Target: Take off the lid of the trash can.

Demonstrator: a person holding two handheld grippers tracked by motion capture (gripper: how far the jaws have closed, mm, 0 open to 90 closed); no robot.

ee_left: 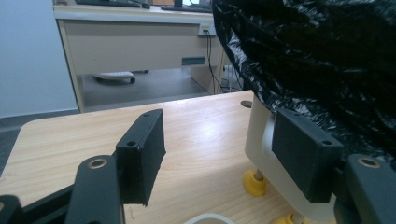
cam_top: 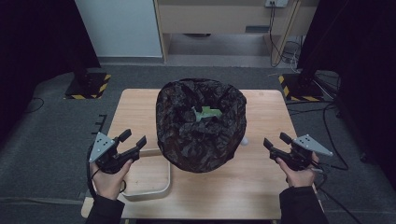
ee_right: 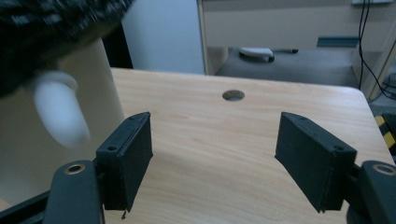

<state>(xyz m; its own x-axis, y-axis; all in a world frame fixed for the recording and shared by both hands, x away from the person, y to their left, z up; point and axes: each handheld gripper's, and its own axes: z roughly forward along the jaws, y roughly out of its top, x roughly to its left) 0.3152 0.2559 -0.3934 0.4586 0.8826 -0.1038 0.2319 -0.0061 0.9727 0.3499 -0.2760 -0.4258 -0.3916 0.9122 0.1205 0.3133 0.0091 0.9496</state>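
Observation:
A white bin lined with a black trash bag (cam_top: 201, 123) stands in the middle of the wooden table (cam_top: 261, 172). Greenish and white scraps (cam_top: 207, 113) lie inside it. My left gripper (cam_top: 134, 137) hovers open to the left of the bin with nothing between its jaws. In the left gripper view the bin's white wall (ee_left: 261, 140) and a yellow foot (ee_left: 254, 182) sit close by the right pad (ee_left: 306, 158). To the right of the bin my right gripper (cam_top: 275, 139) is open and empty. Its view has the bin's white side knob (ee_right: 60, 112) blurred at the left.
A shallow white tray (cam_top: 163, 184) lies on the table's near left, under my left hand. A round cable hole (ee_right: 233, 95) pierces the table's far edge. Beyond the table are a wooden desk (cam_top: 224, 18), cables and two hazard-striped stand bases (cam_top: 88, 86).

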